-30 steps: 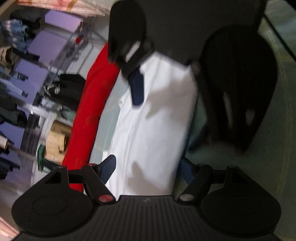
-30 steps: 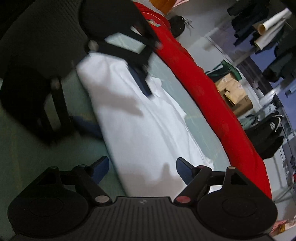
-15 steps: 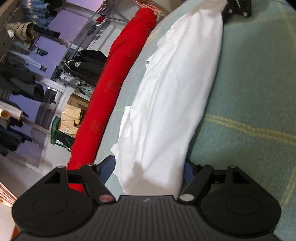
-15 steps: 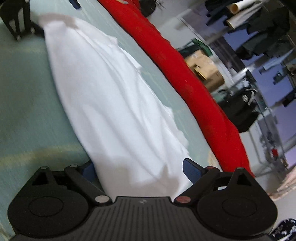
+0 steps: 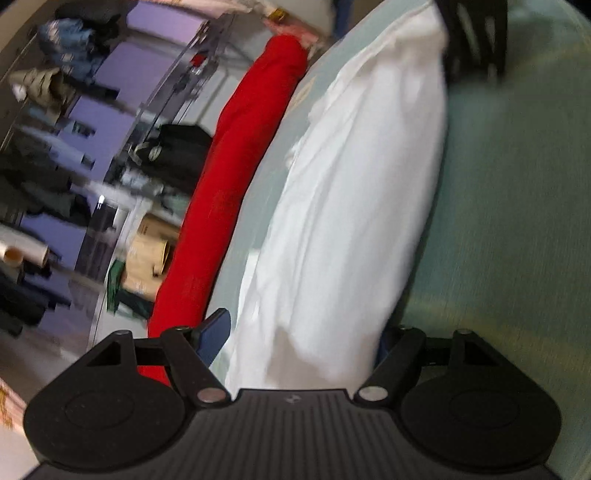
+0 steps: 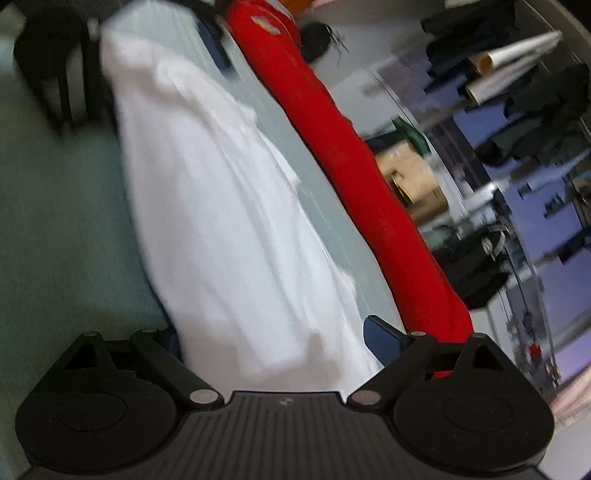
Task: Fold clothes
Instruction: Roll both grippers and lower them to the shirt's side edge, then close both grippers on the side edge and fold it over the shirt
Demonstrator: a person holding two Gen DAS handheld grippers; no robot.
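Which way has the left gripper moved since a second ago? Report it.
Yes. Left gripper receded to white garment's far end, by the red roll's tip.

Left gripper (image 5: 297, 334) spread wide, right gripper (image 6: 279, 338) wider

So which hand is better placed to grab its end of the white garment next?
About even. Left gripper and right gripper each straddle an end of the white garment with jaws open; neither visibly pinches it.

White garment (image 5: 343, 206): near end hidden behind each gripper body at frame bottom. Background shelves (image 5: 55, 155) at left too blurred to identify. Far gripper (image 5: 476, 37) cut off at top edge.
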